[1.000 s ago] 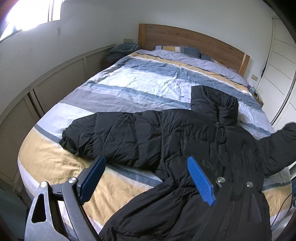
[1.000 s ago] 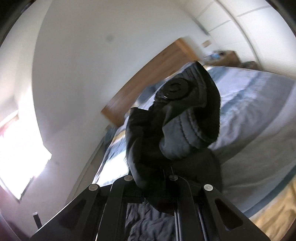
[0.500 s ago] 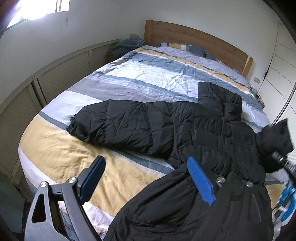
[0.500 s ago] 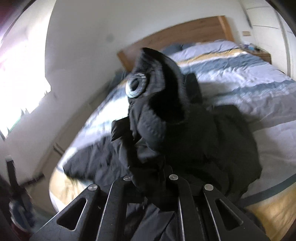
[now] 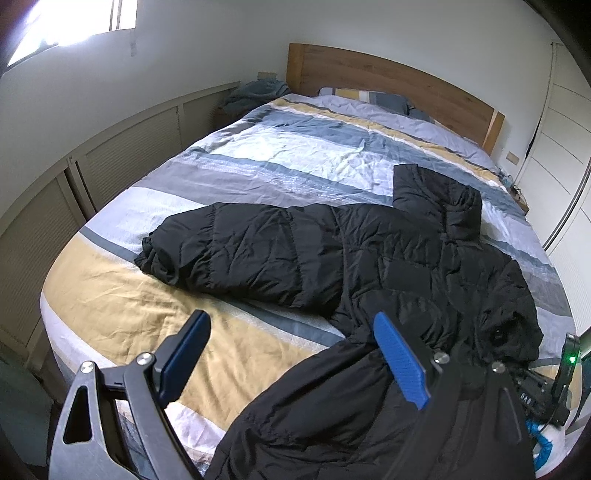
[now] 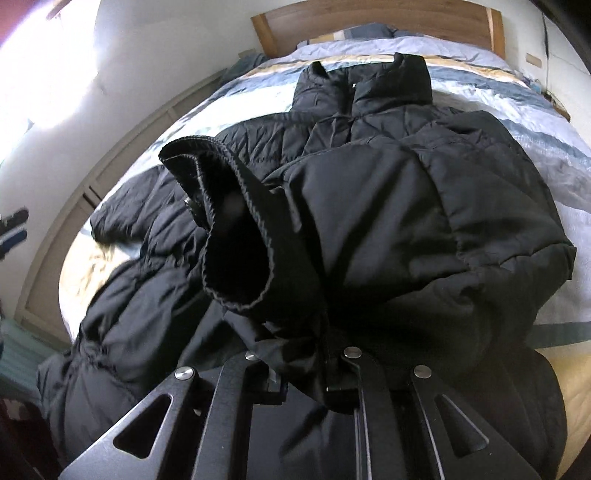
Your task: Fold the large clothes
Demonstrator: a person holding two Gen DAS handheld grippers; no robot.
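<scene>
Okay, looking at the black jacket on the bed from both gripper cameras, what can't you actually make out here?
- Right gripper fingertips: right wrist view, buried under the sleeve cuff.
- Jacket hem: left wrist view, cut off by the bottom edge and the left gripper.
- Nightstand items: too small.

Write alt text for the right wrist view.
A black puffer jacket lies spread on a striped bed, one sleeve cuff folded over its body and still pinched in the right tool, whose jaws are opening. A wooden headboard stands behind.
</scene>
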